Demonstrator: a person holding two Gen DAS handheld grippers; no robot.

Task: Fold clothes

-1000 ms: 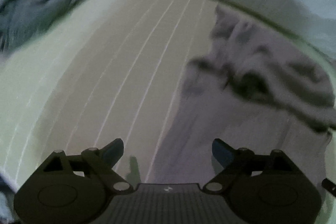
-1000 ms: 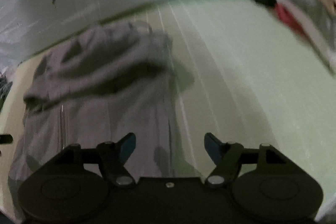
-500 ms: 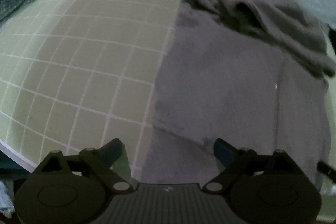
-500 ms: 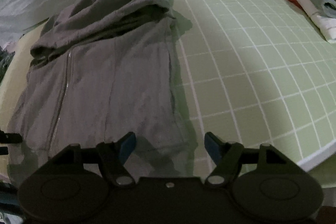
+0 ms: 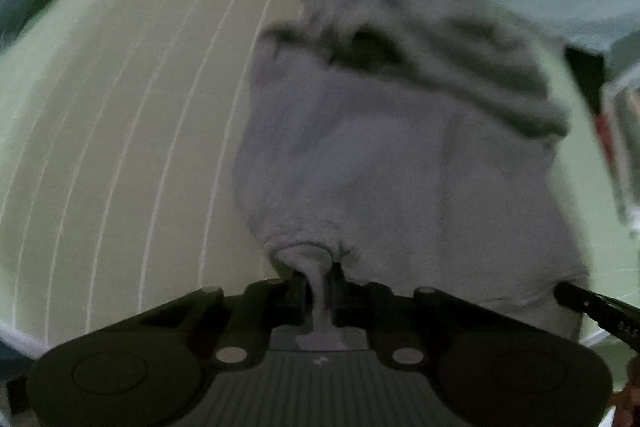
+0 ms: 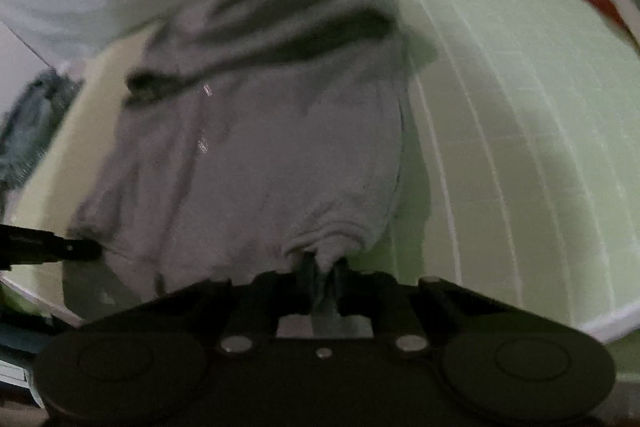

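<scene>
Two grips are on: your left gripper [image 5: 319, 285] is clamped on a pinch of the grey hoodie [image 5: 400, 155] at its near hem, left corner, and your right gripper [image 6: 322, 279] is pinching the same hem at the right corner. The hoodie lies front up on the green grid mat [image 6: 500, 99], zipper [image 6: 204, 119] running away from you, hood [image 6: 288, 15] bunched at the far end. Both views are motion-blurred.

By my read, you're folding hem toward hood. To do it cleanly:
- Keep both corners level and the hem taut between them; slack puts a crease mid-panel.
- Carry the hem along the mat lines so the sides stack square.
- Fabric is thick and bunches in the jaws, so lay it flat before you let go.
- Hood is lumpy; land the hem short of it or flatten it afterwards.
</scene>
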